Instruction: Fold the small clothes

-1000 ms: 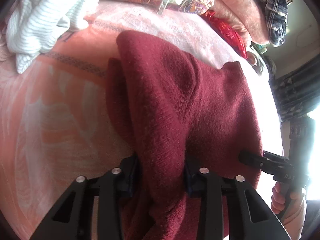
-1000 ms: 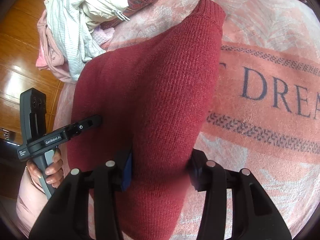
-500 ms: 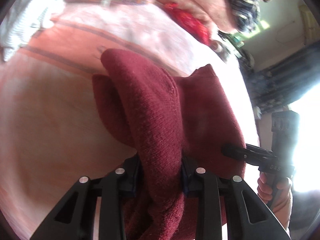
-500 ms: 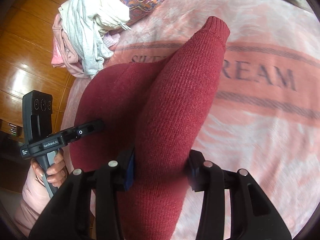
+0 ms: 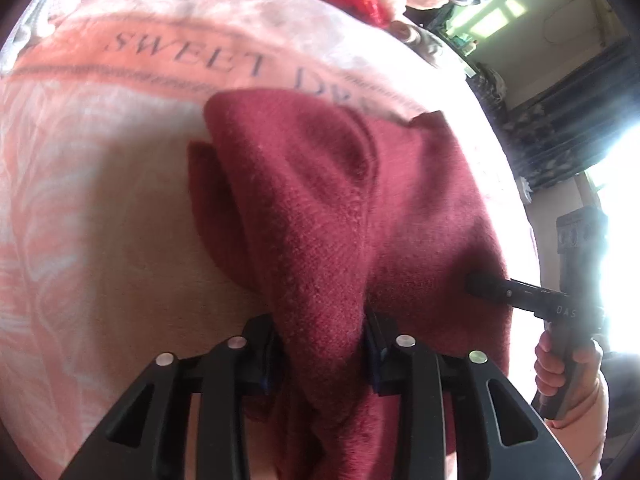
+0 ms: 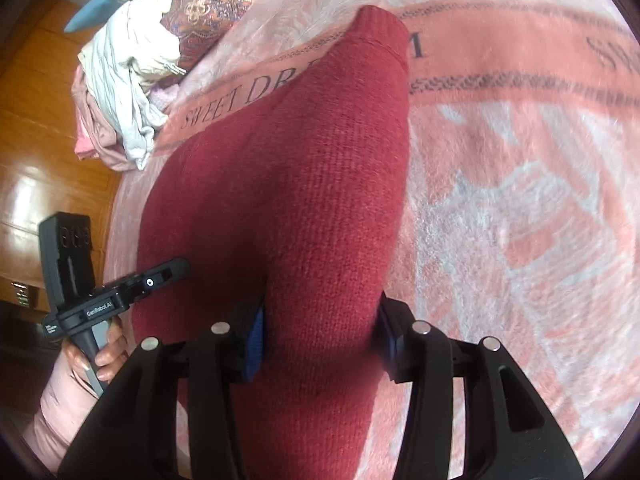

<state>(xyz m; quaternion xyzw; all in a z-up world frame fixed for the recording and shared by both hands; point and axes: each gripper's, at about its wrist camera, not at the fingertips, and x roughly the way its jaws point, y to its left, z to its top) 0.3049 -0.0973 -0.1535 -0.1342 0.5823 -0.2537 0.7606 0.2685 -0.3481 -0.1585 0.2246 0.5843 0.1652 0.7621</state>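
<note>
Between the pads of the left hand-held gripper [image 5: 322,344] sits a bunched fold of the maroon sweater [image 5: 340,216], firmly clenched. At 6 o'clock in its own view, the right hand-held gripper [image 6: 320,332] clamps another fold (ribbed cuff toward 12 o'clock). Sweater lies on the pink blanket [image 6: 520,200]; clothes pile [image 6: 124,92] at 10 o'clock.

A dark red ribbed knit sweater [image 6: 304,200] fills the space ahead of my black right gripper [image 6: 320,344], whose inner pad [image 6: 255,340] shows blue. Beyond it lies a pink and salmon blanket [image 6: 520,184] with pale leaf shapes and dark lettering. Far left of the tool, a white, possibly striped, garment [image 6: 124,80] sits beside paisley-patterned fabric [image 6: 208,12].
</note>
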